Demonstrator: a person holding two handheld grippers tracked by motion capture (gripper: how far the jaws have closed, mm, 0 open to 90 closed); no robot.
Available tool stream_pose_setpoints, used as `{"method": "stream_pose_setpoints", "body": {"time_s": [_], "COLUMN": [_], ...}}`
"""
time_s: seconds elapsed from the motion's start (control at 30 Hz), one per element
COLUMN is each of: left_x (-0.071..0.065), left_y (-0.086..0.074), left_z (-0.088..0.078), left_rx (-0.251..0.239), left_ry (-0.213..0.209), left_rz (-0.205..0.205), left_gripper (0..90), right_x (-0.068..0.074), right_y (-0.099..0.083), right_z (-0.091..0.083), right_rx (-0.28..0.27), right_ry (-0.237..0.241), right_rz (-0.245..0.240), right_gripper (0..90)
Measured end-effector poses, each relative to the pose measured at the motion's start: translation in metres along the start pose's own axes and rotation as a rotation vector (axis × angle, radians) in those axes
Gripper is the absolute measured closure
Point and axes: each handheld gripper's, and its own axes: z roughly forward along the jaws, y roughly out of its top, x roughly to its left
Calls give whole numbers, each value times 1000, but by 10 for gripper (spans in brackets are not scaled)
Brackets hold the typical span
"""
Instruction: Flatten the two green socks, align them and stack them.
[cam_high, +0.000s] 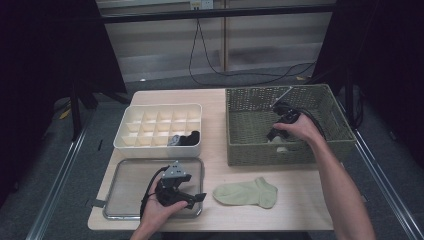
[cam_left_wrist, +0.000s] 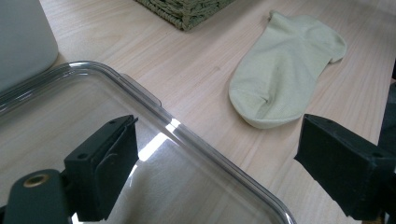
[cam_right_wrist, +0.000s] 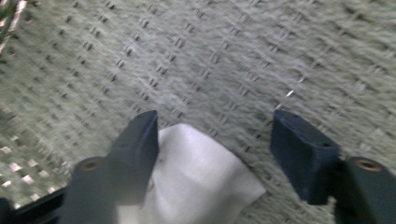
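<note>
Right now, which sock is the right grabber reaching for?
The white sock down in the woven basket, between the right gripper's open jaws. The pale green sock lies out on the table.

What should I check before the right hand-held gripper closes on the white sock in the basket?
1. Right hand-held gripper jaws apart: ok.
2. White sock between the jaws: ok, though it lies toward one jaw, not centred.
3. Pads pressing on the sock: not ok, no grip yet.
4. Wicker basket weave free of the jaws: cannot tell, the picture is blurred.
5. Left hand-held gripper open, holding nothing, over the clear lid: ok.
6. Green sock flat on the table, out of the way: ok.
</note>
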Motion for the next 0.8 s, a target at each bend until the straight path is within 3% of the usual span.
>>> {"method": "stream_pose_setpoints", "body": {"time_s": [0.17, 0.5, 0.8], "left_x": [0, 1, 1], "left_y": [0, -1, -1], "left_z": [0, -1, 0], "left_rx": [5, 7, 8], "left_ry": [5, 8, 6], "left_rz": [3, 2, 3], "left_gripper": [122, 119, 118], "right_x": [1, 4, 3], "right_y": [-1, -1, 0], "right_z": [4, 7, -3], "right_rx": [30, 63, -22], "right_ry": [17, 25, 27], "right_rz": [-9, -36, -28], "right_gripper": [483, 861, 891]}}
